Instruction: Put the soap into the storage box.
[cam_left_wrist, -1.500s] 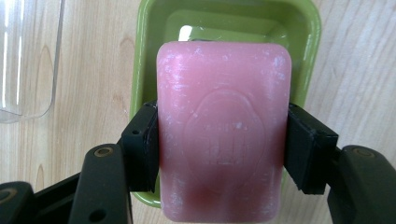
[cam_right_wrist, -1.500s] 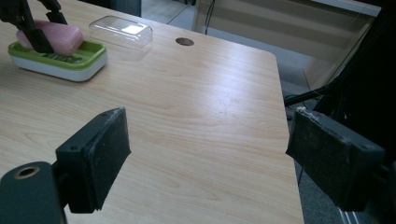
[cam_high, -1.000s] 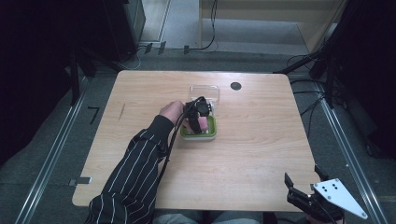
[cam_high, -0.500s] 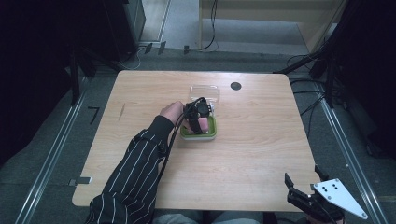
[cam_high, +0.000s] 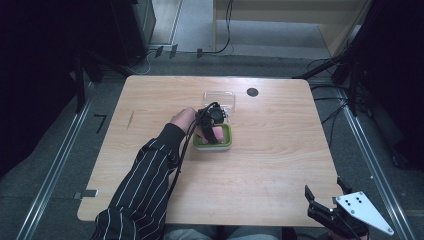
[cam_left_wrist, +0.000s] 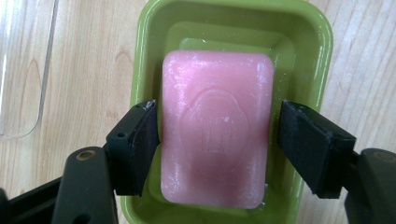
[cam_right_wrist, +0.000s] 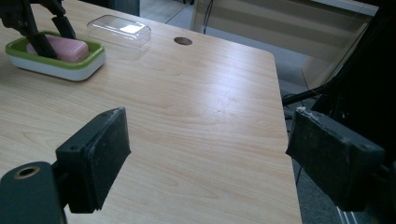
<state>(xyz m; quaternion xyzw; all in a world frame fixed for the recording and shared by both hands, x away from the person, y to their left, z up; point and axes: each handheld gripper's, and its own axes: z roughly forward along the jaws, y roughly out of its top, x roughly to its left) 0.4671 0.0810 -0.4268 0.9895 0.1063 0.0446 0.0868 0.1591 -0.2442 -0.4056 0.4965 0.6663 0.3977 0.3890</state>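
Note:
A pink soap bar (cam_left_wrist: 217, 128) lies flat in a green soap dish (cam_left_wrist: 149, 56) near the table's middle. My left gripper (cam_left_wrist: 218, 111) straddles the bar, open: the left pad touches its side and a thin gap separates the right pad from it. From the high view the left gripper (cam_high: 212, 129) points down into the dish (cam_high: 226, 145), and a hand in a striped sleeve holds it. My right gripper (cam_high: 324, 187) hangs open past the table's near right corner with nothing between its jaws. In the right gripper view (cam_right_wrist: 210, 126) the dish (cam_right_wrist: 60, 65) and soap (cam_right_wrist: 65, 48) sit far off.
A clear plastic lid (cam_high: 220, 97) lies just behind the dish, also seen as the lid (cam_right_wrist: 119, 30). A small dark round hole (cam_high: 252, 92) marks the tabletop (cam_high: 280, 150) at the back. Cables and dark stands surround the table on the floor.

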